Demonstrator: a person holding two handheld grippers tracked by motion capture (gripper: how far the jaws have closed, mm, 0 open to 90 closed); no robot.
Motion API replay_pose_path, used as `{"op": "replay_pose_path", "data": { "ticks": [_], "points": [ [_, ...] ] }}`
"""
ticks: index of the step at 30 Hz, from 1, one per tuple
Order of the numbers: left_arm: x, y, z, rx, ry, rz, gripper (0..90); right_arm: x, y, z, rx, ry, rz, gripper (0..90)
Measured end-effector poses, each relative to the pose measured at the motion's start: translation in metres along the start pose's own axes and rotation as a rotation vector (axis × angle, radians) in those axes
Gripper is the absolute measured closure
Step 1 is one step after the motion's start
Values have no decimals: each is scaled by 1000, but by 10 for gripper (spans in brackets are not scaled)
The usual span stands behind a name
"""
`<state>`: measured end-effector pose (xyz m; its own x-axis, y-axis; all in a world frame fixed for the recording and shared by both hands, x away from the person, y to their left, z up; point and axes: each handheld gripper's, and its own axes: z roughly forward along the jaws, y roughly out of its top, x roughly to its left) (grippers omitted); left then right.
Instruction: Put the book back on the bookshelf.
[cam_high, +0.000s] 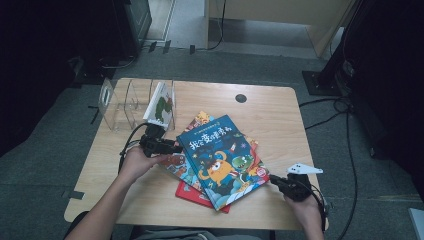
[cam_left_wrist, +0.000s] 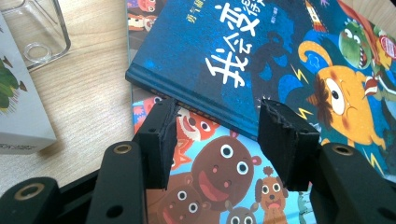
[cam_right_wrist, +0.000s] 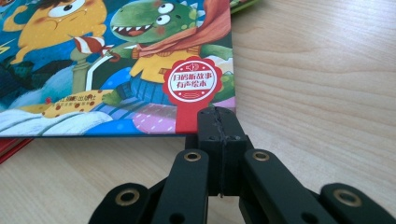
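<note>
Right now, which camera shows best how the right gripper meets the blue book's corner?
The right gripper view: the right gripper, jaws shut, sits at the blue book corner, by its red seal. The high view shows them small, gripper tip near the corner. The left gripper view shows the book's spine side.

- The left gripper (cam_high: 172, 148) sits at the left edge of the blue book (cam_high: 222, 159), jaws spread wide apart and nothing between them, pointing toward the book.
- The left hand (cam_high: 136, 162) wraps its rear; the forearm runs in from below-left of the book.
- The right gripper (cam_high: 274, 181) rests at the book's lower right corner, jaws pressed together.
- The right hand (cam_high: 305, 202) holds it from behind.
</note>
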<state>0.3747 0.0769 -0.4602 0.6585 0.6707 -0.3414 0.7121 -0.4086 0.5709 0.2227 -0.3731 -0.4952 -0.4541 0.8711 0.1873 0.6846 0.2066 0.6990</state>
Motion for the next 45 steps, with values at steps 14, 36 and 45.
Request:
{"op": "replay_pose_path", "data": {
  "ticks": [14,36,45],
  "points": [
    [4,-4,-6,13,19,-17,466,-10,10,10,-11,-23,15,900],
    [20,-18,-15,-24,81,-67,454,-35,40,40,-50,-16,40,900],
    [26,-13,-11,-24,94,-84,448,-44,55,52,-40,-10,35,900]
  ]
}}
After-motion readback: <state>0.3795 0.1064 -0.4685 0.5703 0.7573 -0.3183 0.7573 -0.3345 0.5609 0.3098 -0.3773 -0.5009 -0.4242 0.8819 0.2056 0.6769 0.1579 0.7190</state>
